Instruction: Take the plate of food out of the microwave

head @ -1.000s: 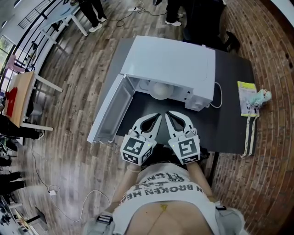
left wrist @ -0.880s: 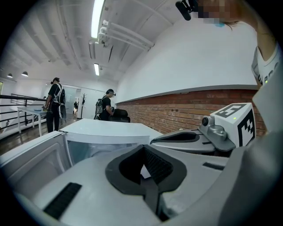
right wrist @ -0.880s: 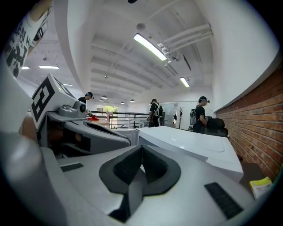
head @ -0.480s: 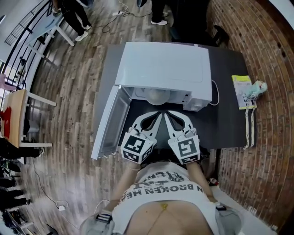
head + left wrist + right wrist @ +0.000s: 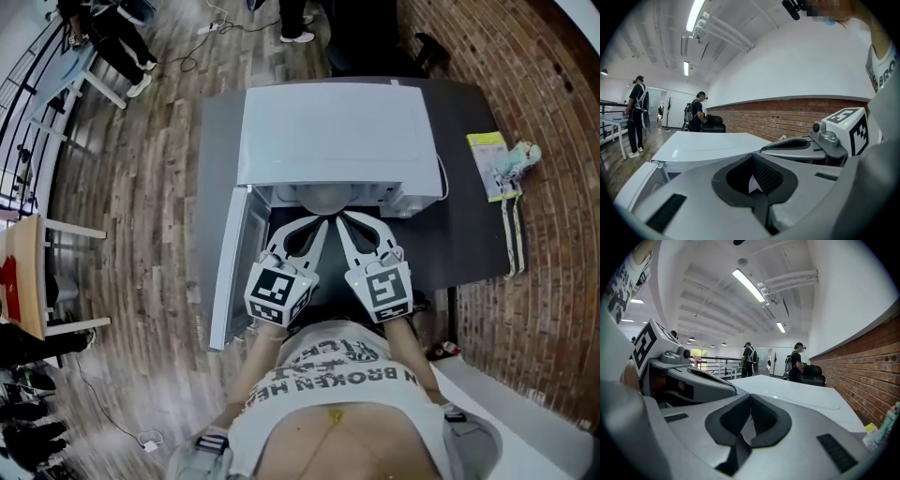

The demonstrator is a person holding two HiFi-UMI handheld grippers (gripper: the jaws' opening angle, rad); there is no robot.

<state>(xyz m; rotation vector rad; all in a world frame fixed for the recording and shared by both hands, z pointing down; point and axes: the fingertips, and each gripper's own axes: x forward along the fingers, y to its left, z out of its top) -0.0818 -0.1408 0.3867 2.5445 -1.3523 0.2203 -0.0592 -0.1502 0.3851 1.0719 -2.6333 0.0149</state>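
**Tongs poised before the open microwave (image 5: 333, 131).**
Door (image 5: 234, 267) stands wide, left of the left tongs (image 5: 322, 225), clenched and empty. The right tongs (image 5: 345, 223), likewise clenched, lie alongside. The plate (image 5: 323, 197) sits just ahead inside, probably awaiting a two-sided lift.

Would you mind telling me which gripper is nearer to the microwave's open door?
Left. The left gripper sits just beside the door, which swings out on its side. The right gripper is on the left one's far side, away from the door.

White T-shirt (image 5: 328, 412) with black lettering. The left claw (image 5: 322, 225) and right claw (image 5: 343, 220) are light grey, with dark ribbed pads (image 5: 768, 174) and white cubes (image 5: 278, 292) bearing black square markers.
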